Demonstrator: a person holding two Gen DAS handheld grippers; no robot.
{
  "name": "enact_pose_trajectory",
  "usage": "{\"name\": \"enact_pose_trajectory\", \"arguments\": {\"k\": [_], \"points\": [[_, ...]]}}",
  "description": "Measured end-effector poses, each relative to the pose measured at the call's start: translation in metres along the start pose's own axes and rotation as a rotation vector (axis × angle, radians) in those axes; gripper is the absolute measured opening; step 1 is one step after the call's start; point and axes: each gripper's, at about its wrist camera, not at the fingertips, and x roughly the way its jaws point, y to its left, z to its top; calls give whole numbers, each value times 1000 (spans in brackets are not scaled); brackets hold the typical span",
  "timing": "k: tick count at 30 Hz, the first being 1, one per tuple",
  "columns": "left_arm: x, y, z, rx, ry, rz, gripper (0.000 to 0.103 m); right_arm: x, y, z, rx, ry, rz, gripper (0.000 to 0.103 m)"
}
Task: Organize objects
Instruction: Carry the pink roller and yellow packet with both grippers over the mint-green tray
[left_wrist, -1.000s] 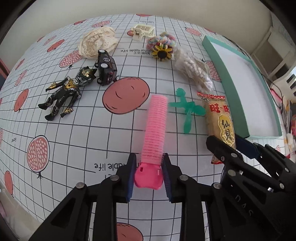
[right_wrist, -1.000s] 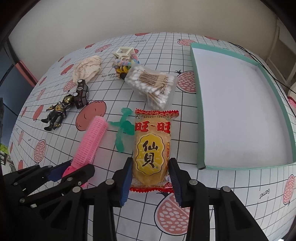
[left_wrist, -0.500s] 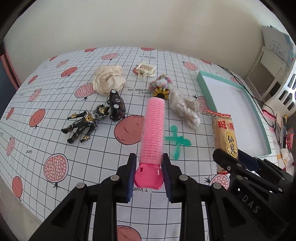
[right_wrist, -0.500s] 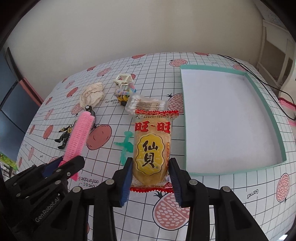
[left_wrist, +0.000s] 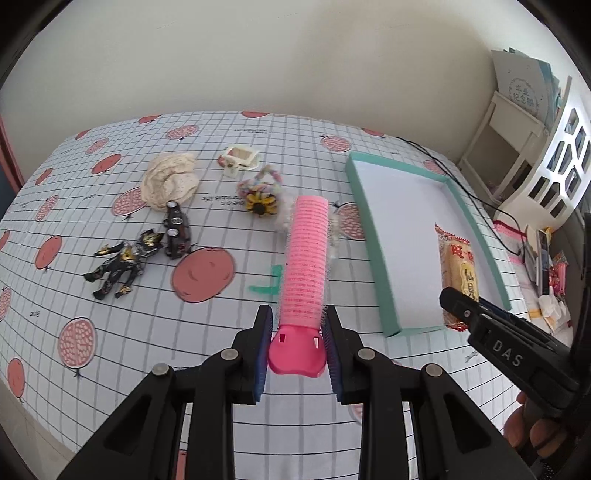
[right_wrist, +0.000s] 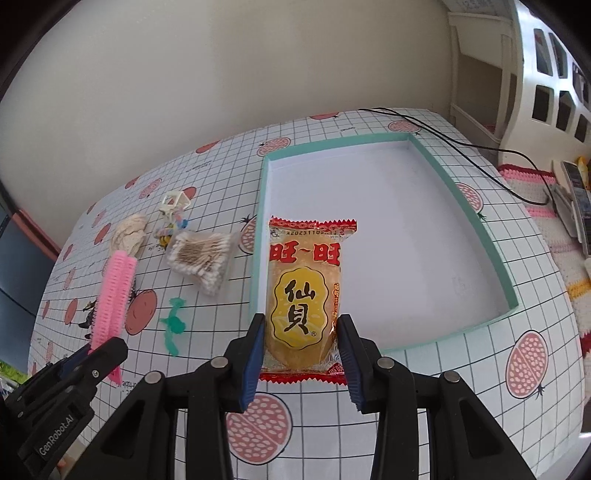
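Beyond the pomegranate-print tablecloth we saw a white shelf unit. A black cable ran across the cloth toward it.

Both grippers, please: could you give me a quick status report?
Left gripper shut on pink hair roller, airborne. Right gripper shut on rice cracker packet, over teal tray. Tray interior bare.

One hair roller, one snack packet, one tray, perhaps two toys
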Motion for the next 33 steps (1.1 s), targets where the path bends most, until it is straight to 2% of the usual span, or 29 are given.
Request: {"name": "enact_pose_trajectory", "arguments": {"k": [7, 14, 17, 25, 33], "points": [[11, -40, 2, 44, -30, -25, 28, -2, -24, 2, 38, -28, -41, 41], [27, -71, 8, 52, -44, -89, 28, 3, -41, 6, 48, -53, -81, 41], [35, -79, 11, 45, -48, -103, 28, 5, -48, 8, 52, -73, -118, 41], [53, -96, 20, 56, -63, -104, 28, 17, -60, 12, 68, -96, -137, 41], [77, -102, 23, 47, -44, -113, 28, 36, -62, 10, 50, -74, -152, 41]]}}
